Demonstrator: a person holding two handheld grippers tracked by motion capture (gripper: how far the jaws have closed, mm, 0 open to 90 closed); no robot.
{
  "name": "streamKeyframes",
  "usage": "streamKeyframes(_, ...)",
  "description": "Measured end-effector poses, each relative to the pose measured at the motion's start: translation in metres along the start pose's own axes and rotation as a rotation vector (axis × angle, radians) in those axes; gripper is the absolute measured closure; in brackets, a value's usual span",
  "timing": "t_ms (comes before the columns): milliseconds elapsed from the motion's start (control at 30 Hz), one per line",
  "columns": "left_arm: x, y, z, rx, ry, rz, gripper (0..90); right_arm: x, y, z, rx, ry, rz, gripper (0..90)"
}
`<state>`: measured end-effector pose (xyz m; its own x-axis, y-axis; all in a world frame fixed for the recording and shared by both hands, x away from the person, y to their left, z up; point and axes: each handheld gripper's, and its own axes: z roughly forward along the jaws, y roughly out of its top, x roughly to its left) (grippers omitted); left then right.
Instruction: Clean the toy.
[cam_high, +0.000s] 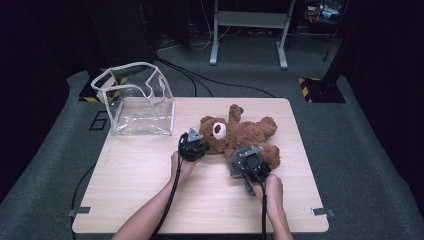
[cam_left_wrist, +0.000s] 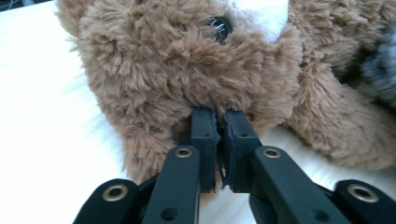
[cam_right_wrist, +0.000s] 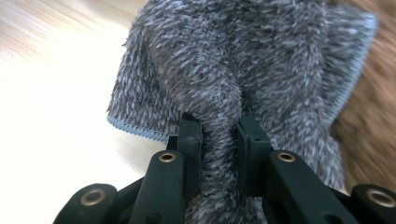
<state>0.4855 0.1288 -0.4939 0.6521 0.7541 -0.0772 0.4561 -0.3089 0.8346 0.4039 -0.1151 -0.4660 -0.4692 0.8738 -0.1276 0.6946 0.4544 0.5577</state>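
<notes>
A pale wooden worktop (cam_high: 140, 180) stands on a grey carpeted floor, seen from above. At its far left corner sits a clear plastic bag (cam_high: 136, 100) with white trim, standing open and upright, well apart from everything else.

Near the middle of the worktop, toward the far edge, a brown teddy bear (cam_high: 240, 134) lies on its back with its head pointing left and one paw raised toward the far side.

A grey fluffy cloth (cam_right_wrist: 243, 60) lies against the bear's near side — its pale stitched edge rests on the wood.

Two bare forearms come in from the near edge, each hand holding a black gripper with a trailing cable.

The left gripper (cam_high: 192, 146) sits at the bear's head. In the left gripper view its fingers (cam_left_wrist: 204, 135) are pressed almost together, pinching a tuft of brown fur just below the bear's black eye.

The right gripper (cam_high: 248, 162) sits at the bear's lower body. In the right gripper view its fingers (cam_right_wrist: 190, 140) are clamped on a bunched fold of the grey cloth.
</notes>
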Motion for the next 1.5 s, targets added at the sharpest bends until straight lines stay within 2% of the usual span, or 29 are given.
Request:
streamKeyframes(67,-0.001,0.001,-0.001,0.002,-0.001,0.001,78.1,-0.006,-0.009,-0.007,-0.021,-0.013,0.031,74.8)
streamKeyframes(167,-0.005,0.002,-0.003,0.018,-0.004,0.006,65.7,-0.015,-0.024,-0.014,-0.051,-0.031,0.07,75.0)
streamKeyframes(233,-0.009,0.002,-0.003,0.033,0.001,0.008,55.1,-0.022,-0.034,-0.017,-0.044,-0.044,0.093,75.0)
streamKeyframes(300,-0.014,0.003,-0.003,0.035,0.005,-0.001,48.6,-0.028,-0.042,-0.02,-0.047,-0.06,0.115,75.1)
streamKeyframes(433,-0.023,0.002,-0.003,0.034,0.0,0.0,40.2,-0.041,-0.054,-0.029,-0.055,-0.106,0.157,75.1)
streamKeyframes(633,-0.033,0.001,-0.004,0.035,-0.023,0.011,36.0,-0.065,-0.067,-0.037,-0.065,-0.165,0.232,75.2)
streamKeyframes(700,-0.038,0.0,-0.004,0.036,-0.034,0.018,34.8,-0.074,-0.069,-0.037,-0.067,-0.203,0.251,75.1)
streamKeyframes(767,-0.044,-0.001,-0.005,0.041,-0.044,0.037,33.5,-0.083,-0.071,-0.037,-0.074,-0.217,0.287,75.1)
streamKeyframes(900,-0.055,-0.002,-0.003,0.044,-0.062,0.051,31.5,-0.097,-0.074,-0.033,-0.061,-0.247,0.313,75.0)
streamKeyframes(1133,-0.074,-0.006,0.005,0.05,-0.068,0.049,24.7,-0.105,-0.074,-0.023,-0.063,-0.229,0.358,74.7)
streamKeyframes(1433,-0.093,-0.006,0.017,0.051,-0.061,0.039,16.7,-0.107,-0.074,-0.019,-0.049,-0.223,0.364,74.6)
streamKeyframes(1467,-0.095,-0.005,0.019,0.056,-0.041,0.055,15.4,-0.106,-0.074,-0.019,-0.049,-0.225,0.363,74.6)
streamKeyframes(1500,-0.098,-0.005,0.021,0.055,-0.038,0.038,14.7,-0.106,-0.074,-0.018,-0.053,-0.226,0.364,74.5)
